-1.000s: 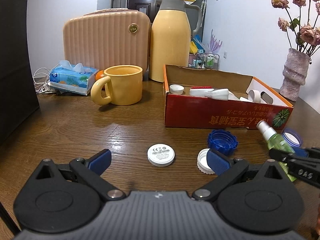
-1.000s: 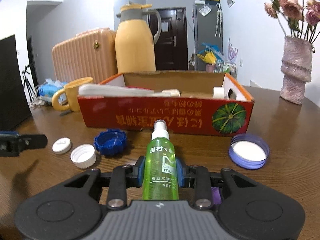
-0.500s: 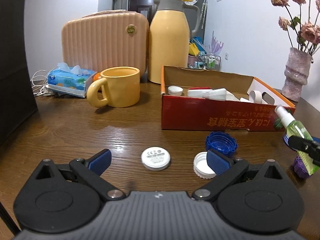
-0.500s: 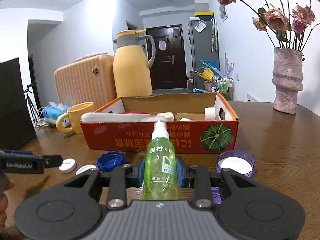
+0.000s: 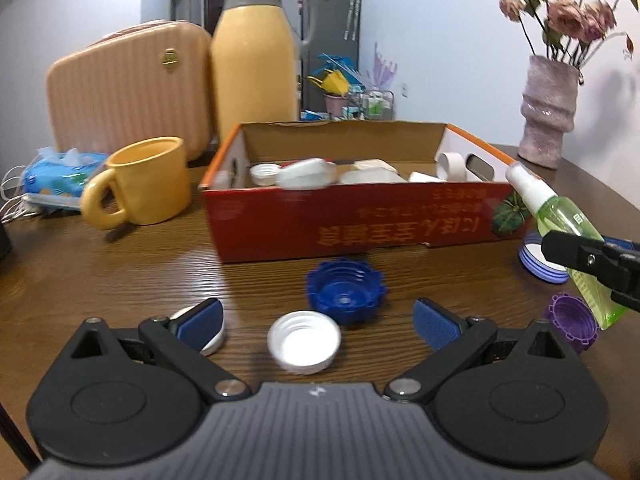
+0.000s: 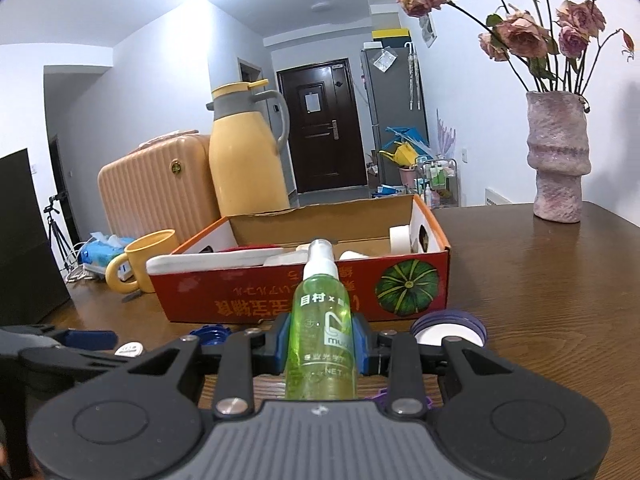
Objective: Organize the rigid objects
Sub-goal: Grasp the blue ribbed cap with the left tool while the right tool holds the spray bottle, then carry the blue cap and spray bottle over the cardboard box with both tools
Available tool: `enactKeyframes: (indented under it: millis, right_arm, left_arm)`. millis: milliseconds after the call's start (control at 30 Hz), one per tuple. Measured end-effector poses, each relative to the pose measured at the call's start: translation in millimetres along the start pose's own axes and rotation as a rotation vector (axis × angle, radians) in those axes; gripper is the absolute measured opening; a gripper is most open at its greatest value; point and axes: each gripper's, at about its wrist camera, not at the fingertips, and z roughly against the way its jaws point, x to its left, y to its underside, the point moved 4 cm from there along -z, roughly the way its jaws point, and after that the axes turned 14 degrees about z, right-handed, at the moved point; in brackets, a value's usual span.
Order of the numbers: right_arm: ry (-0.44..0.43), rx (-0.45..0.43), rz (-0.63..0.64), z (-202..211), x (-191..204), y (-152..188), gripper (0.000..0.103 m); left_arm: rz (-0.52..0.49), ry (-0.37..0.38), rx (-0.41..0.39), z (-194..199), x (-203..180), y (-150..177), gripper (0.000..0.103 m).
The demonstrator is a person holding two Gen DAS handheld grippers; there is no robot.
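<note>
Wooden table (image 5: 120,280); spray bottle (image 6: 322,320) clamped in right tool (image 6: 322,344).

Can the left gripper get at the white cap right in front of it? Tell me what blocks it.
Probably yes. The left gripper stands open and the white cap lies between its fingers on bare table; the blue cap sits just beyond.

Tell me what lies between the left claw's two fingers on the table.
In the left wrist view, a white cap, open side up, lies between the open left claw's fingers; the blue cap sits just beyond it.
</note>
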Motion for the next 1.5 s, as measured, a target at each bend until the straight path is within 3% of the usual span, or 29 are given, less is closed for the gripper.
enactKeyframes:
  millis: [567, 667, 833, 867, 933, 1100, 1500]
  right_arm:
    - [0.050, 0.022, -0.040, -6.7, -20.8, 4.5, 0.030]
    - [0.062, 0.028, -0.038, -8.5, -21.6, 5.8, 0.030]
    - [0.082, 0.035, -0.041, -10.8, -22.9, 7.1, 0.030]
    - [0.084, 0.036, -0.041, -11.2, -23.2, 7.4, 0.030]
    - [0.087, 0.040, -0.040, -11.8, -22.9, 8.1, 0.030]
    - [0.093, 0.045, -0.038, -12.7, -23.0, 9.8, 0.030]
    - [0.097, 0.026, -0.044, -10.4, -23.6, 9.1, 0.030]
  left_arm:
    - [-0.009, -0.020, 0.056, -33.6, -15.3, -4.5, 0.103]
    - [-0.011, -0.004, 0.070, -36.9, -16.7, -4.8, 0.096]
    - [-0.017, 0.001, 0.120, -45.9, -16.7, -2.4, 0.073]
    - [-0.024, -0.004, 0.125, -47.6, -16.8, -1.3, 0.072]
    - [-0.023, 0.007, 0.121, -46.3, -16.5, -2.3, 0.053]
    - [-0.013, 0.044, 0.122, -40.5, -16.5, -2.4, 0.053]
    - [-0.041, 0.066, 0.004, -3.9, -20.7, -8.1, 0.053]
